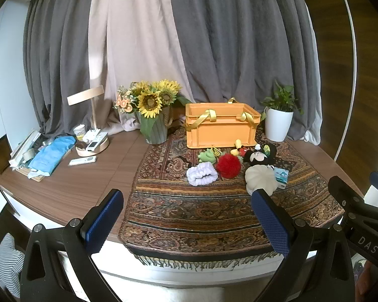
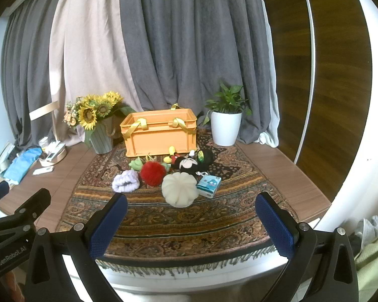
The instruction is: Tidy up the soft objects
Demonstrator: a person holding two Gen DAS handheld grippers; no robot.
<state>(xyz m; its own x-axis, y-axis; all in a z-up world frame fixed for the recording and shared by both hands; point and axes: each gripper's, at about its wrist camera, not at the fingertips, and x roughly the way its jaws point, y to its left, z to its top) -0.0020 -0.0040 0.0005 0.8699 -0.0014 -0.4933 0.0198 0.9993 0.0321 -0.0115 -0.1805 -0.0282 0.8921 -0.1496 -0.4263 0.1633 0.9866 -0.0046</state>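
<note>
Soft toys lie on a patterned rug (image 2: pixel 189 216) in front of an orange crate (image 2: pixel 161 136) with yellow straps: a lilac scrunchie (image 2: pixel 126 181), a red pompom (image 2: pixel 153 174), a white pumpkin plush (image 2: pixel 180 188), a Mickey plush (image 2: pixel 191 162), a green frog (image 2: pixel 136 164). They also show in the left wrist view: crate (image 1: pixel 220 129), scrunchie (image 1: pixel 202 174), pompom (image 1: pixel 228 166), pumpkin (image 1: pixel 260 178), Mickey (image 1: pixel 258 154). My left gripper (image 1: pixel 189 219) and right gripper (image 2: pixel 191 221) are both open and empty, held back near the table's front edge.
A small blue box (image 2: pixel 209 185) lies beside the pumpkin. A sunflower vase (image 2: pixel 100 136) stands left of the crate and a white potted plant (image 2: pixel 225 128) to its right. A lamp with remotes (image 1: pixel 92 141) and blue cloth (image 1: pixel 51 156) sit at the far left.
</note>
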